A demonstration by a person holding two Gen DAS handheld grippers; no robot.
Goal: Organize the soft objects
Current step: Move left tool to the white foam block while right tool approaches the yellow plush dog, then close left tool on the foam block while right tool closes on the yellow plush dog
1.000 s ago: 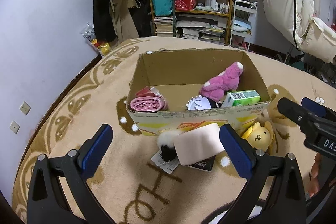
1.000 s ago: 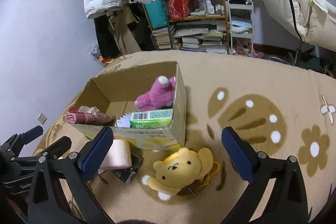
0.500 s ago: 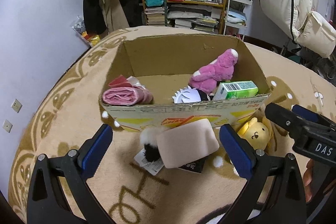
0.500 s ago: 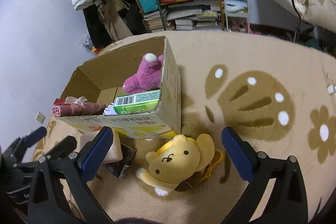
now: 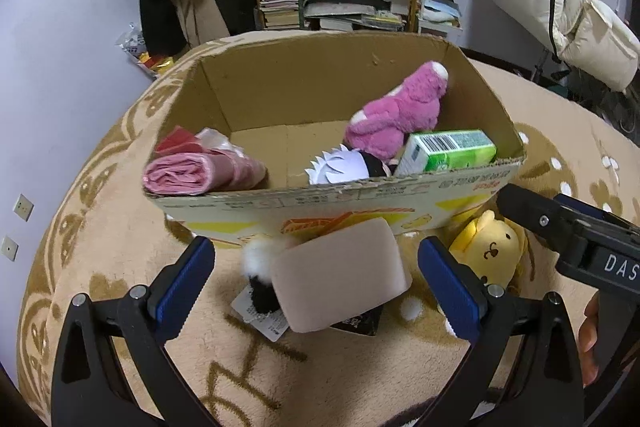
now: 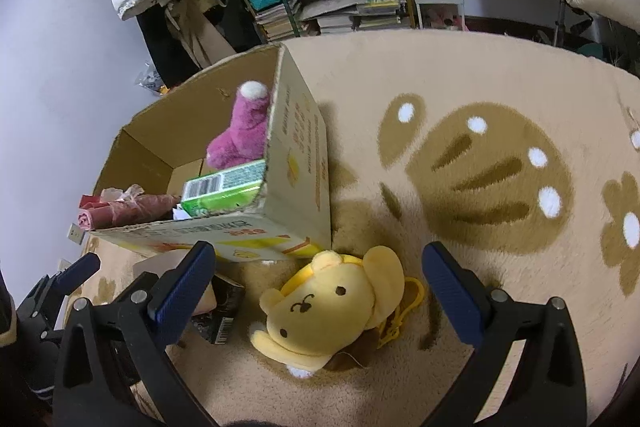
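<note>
While both grippers hang with jaws wide and empty, the left gripper [image 5: 314, 281] faces a pink block [image 5: 340, 279] against the box [image 5: 340, 201]; only the right gripper [image 6: 318, 285] view shows the whole yellow plush [image 6: 332, 301] beside the box corner.

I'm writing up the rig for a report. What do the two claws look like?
Both look alike. The left claw and the right claw each have black frames with triangular cut-outs and silver screws, ending in two fingers faced with ribbed blue pads. Seen from the left camera, the right claw's body carries white letters reading "DAS", cut off at the edge.
</note>
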